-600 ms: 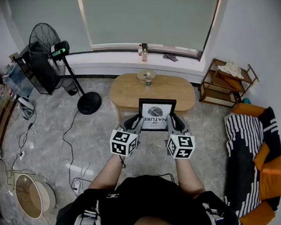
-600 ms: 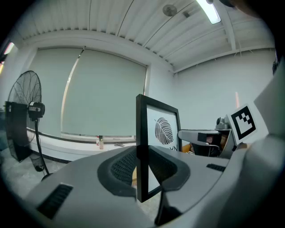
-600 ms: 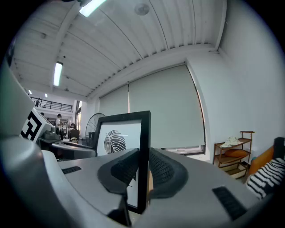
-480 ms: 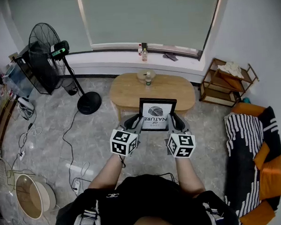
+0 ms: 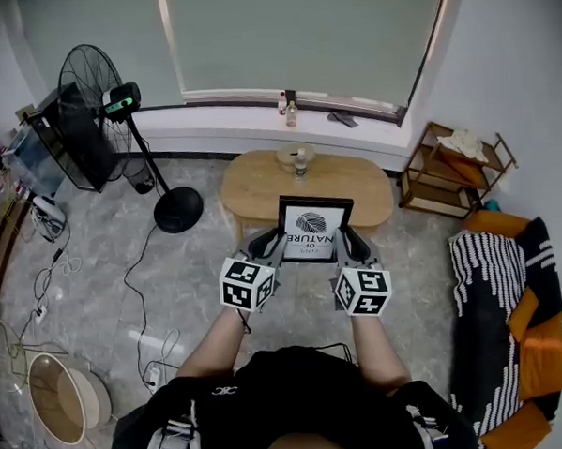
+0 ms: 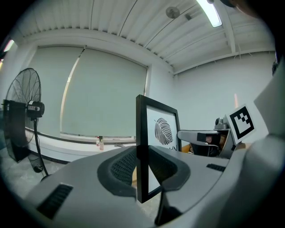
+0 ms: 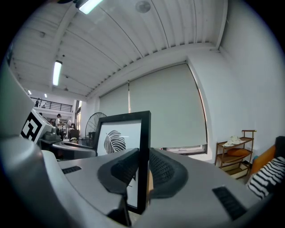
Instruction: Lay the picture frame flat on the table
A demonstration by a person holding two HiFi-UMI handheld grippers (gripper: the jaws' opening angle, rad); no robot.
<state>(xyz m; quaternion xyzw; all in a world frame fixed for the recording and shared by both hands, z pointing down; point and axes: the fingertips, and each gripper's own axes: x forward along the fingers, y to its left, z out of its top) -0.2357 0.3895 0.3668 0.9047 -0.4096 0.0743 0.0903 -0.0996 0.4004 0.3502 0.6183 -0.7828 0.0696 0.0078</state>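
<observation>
Head view: the picture frame (image 5: 315,229) is up in the air, the wooden tabletop (image 5: 251,183) beyond it at twelve o'clock, the left tongs (image 5: 268,248) at its nine and the right tongs (image 5: 350,246) at its three. Left gripper view: the jaws are clamped on the upright frame's edge. Right gripper view: the jaws are pinched on the opposite edge.

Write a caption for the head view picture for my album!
Left tongs and right tongs grip a black-framed leaf picture by its side edges, in front of the oval wooden table.
</observation>
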